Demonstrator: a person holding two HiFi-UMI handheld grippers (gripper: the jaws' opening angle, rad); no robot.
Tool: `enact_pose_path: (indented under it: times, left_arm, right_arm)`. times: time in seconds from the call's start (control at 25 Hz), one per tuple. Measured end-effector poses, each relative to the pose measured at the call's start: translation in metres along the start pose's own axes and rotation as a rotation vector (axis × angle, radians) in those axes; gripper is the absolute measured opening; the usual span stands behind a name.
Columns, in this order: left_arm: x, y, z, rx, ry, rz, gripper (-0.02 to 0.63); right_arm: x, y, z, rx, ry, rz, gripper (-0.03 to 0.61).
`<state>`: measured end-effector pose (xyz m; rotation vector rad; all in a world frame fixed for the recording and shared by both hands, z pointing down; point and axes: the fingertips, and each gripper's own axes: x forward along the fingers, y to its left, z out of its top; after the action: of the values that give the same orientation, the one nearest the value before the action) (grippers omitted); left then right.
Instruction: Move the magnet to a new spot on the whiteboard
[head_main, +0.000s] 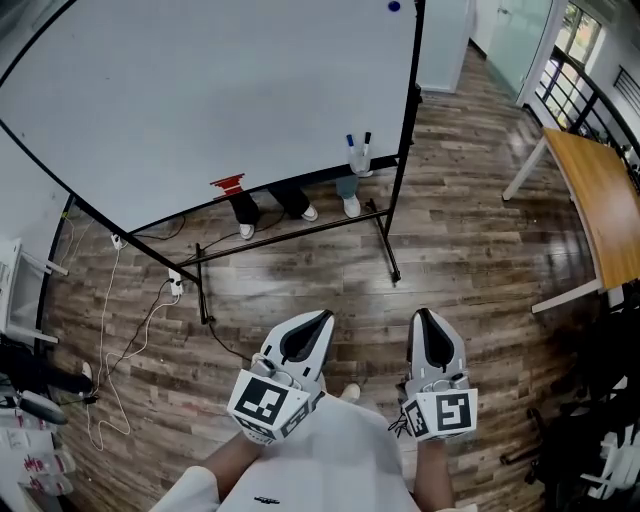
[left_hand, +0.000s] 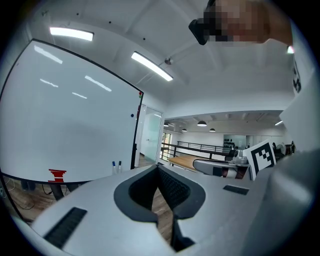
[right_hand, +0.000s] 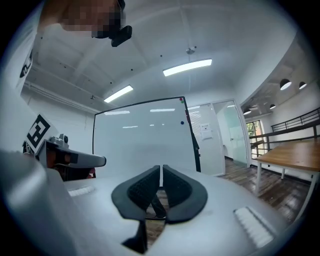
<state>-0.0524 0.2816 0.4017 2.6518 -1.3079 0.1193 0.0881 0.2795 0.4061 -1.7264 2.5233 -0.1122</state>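
The whiteboard (head_main: 200, 100) stands on a black wheeled frame ahead of me, filling the upper left of the head view. A small blue magnet (head_main: 393, 6) sticks near its top right corner; it shows as a dark dot (left_hand: 132, 115) in the left gripper view and again as the magnet (right_hand: 182, 122) in the right gripper view. My left gripper (head_main: 322, 316) and right gripper (head_main: 421, 314) are held side by side low in front of my body, well short of the board. Both are shut with nothing between the jaws, the left gripper (left_hand: 158, 167) and the right gripper (right_hand: 161, 167) alike.
A red eraser (head_main: 228, 184) and two markers (head_main: 358, 148) sit on the board's tray. Someone's shoes (head_main: 300, 208) show under the board. A wooden table (head_main: 600, 200) stands at the right. Cables (head_main: 120, 340) trail over the wood floor at the left.
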Motion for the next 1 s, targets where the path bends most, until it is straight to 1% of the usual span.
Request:
enact_pose_path:
  times: [0.12,0.28,0.48,0.68,1.0]
  left_arm:
    - [0.01,0.007,0.002,0.002,0.008,0.004,0.006]
    - [0.031,0.021,0.009,0.001,-0.012,0.005,0.006]
    - [0.077,0.053,0.03,0.007,-0.037,-0.022,0.006]
    - [0.135,0.106,0.051,0.012,-0.032,-0.058,0.006]
    - [0.214,0.207,0.102,0.023,-0.048,-0.107,0.006]
  right_arm:
    - [0.015,-0.005,-0.001,0.002,0.003,0.014,0.025]
    - [0.039,-0.015,0.001,-0.011,0.003,0.02,0.034]
    - [0.091,-0.03,0.009,-0.034,-0.01,0.017,0.034]
    - [0.165,-0.049,0.017,-0.04,-0.017,-0.018,0.04]
    - [0.292,-0.072,0.041,-0.056,-0.043,-0.088,0.051]
